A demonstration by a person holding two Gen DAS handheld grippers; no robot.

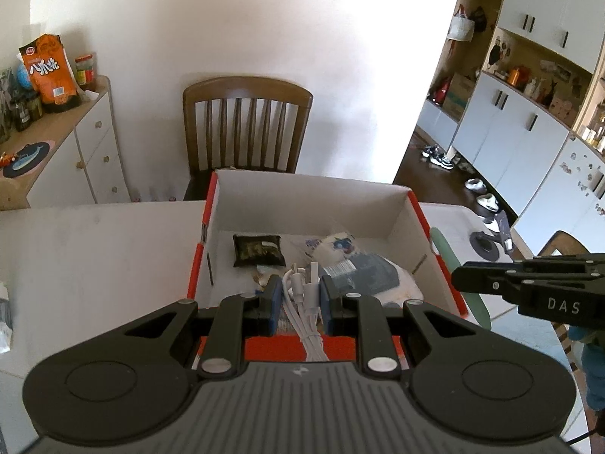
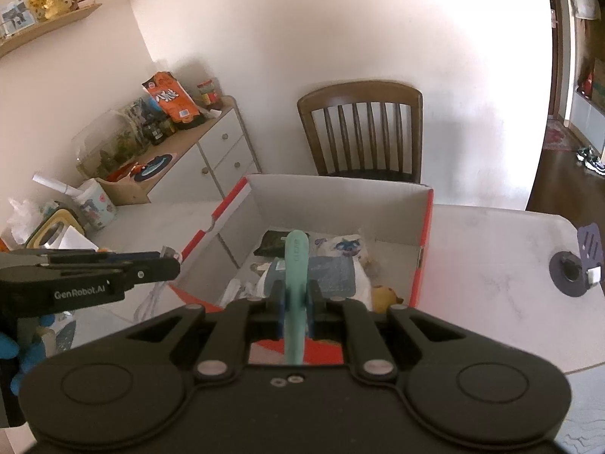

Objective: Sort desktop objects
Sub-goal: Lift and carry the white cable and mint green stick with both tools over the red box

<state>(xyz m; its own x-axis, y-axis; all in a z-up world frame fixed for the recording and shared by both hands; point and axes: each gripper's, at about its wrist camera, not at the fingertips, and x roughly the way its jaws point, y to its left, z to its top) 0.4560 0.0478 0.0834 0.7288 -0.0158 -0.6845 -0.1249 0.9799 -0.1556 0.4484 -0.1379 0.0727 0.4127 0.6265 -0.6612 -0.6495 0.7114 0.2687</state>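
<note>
both grippers sit at the near edge of the red box (image 2: 425,227), the left gripper (image 1: 300,299) clamped on a white cable bundle (image 1: 308,325), the right gripper (image 2: 297,302) pinching what looks like a teal case (image 2: 296,265) pointing lengthwise into it.

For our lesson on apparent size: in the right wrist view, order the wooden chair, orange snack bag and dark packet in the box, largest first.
1. wooden chair
2. orange snack bag
3. dark packet

The bag and packet look close in size; distance makes their order unsure.

A red-and-white cardboard box (image 1: 401,208) stands open on the desk (image 1: 94,242), holding a dark packet (image 1: 259,250), a blue pouch (image 1: 363,274) and a yellow toy (image 2: 383,295). A bundled white cable (image 1: 304,302) hangs over its near edge. A slim mint-green case (image 2: 297,276) sticks up over the box.
</note>
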